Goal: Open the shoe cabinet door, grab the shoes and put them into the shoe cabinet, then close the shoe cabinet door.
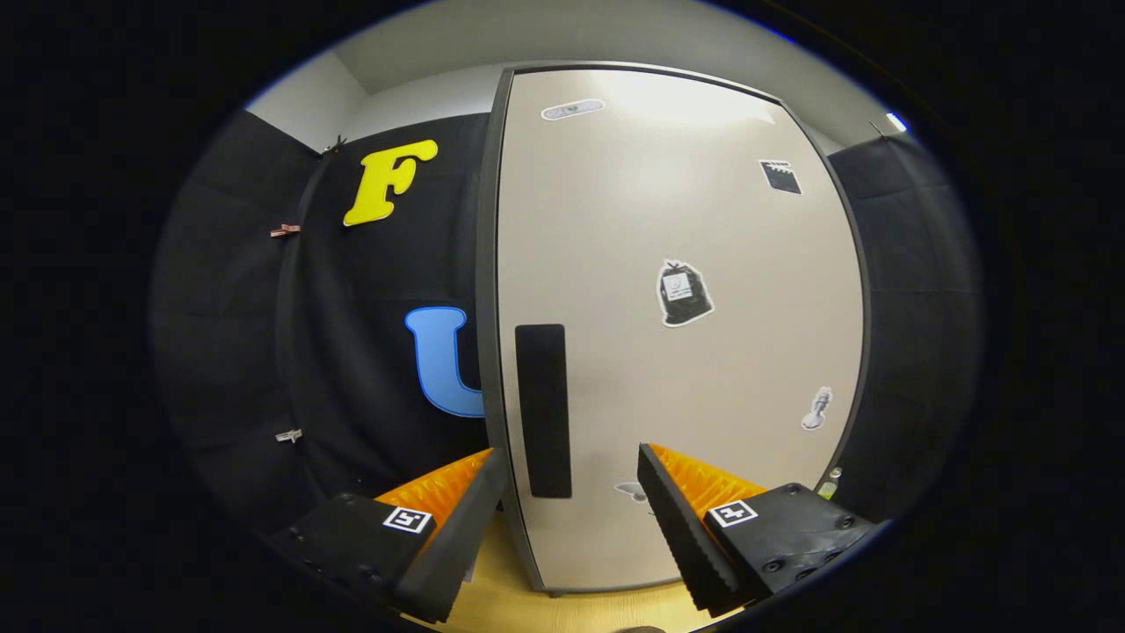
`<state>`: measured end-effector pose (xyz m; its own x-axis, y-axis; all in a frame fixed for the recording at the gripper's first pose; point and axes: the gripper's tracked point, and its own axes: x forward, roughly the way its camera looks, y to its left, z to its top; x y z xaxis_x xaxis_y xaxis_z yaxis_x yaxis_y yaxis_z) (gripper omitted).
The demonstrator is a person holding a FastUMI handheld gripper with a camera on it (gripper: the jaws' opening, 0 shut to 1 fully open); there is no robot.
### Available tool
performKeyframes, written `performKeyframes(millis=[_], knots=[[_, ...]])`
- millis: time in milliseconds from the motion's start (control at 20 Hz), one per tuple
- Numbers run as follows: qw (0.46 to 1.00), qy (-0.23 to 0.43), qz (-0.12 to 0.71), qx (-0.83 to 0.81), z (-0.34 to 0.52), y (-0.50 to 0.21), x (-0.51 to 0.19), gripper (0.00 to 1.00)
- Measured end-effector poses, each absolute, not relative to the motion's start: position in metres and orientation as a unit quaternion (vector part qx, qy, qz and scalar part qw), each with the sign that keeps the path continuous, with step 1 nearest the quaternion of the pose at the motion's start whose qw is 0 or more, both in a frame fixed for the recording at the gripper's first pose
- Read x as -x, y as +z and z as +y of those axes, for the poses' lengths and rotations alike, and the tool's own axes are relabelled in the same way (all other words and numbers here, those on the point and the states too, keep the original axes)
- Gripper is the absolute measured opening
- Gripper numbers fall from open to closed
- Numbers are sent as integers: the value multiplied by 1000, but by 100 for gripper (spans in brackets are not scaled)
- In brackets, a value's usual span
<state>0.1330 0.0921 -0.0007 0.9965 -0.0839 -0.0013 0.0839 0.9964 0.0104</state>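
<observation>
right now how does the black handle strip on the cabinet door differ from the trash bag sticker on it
The handle strip is a tall plain black rectangle; the trash bag sticker is smaller, bag-shaped, with a white outline and a pale patch. The handle strip sits by the door's left edge, just beyond the open jaws of the gripper; the trash bag sticker sits higher, near the door's middle. Both are mostly black and lie on the closed door.

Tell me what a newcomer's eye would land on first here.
The tall pale cabinet door, shut, straight ahead beyond the gripper. Next, the dark upright handle near its left edge, just above the gap between the open jaws. Then the stickers scattered over the door, a dark bag-shaped one near the middle.
</observation>
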Motion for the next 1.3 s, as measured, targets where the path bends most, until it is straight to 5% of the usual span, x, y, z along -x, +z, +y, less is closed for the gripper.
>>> performKeyframes(millis=[450, 550, 700, 750, 950, 1300], knots=[[997, -76, 9, 8, 94, -6, -175, 86], [997, -81, 9, 16, 95, -7, -176, 50], [996, -83, 13, 25, 96, -10, -173, 46], [996, -87, 15, 21, 97, -11, -175, 36], [996, -82, 18, 20, 96, -10, -172, 27], [999, -46, 6, -1, 101, -8, -149, 27]])
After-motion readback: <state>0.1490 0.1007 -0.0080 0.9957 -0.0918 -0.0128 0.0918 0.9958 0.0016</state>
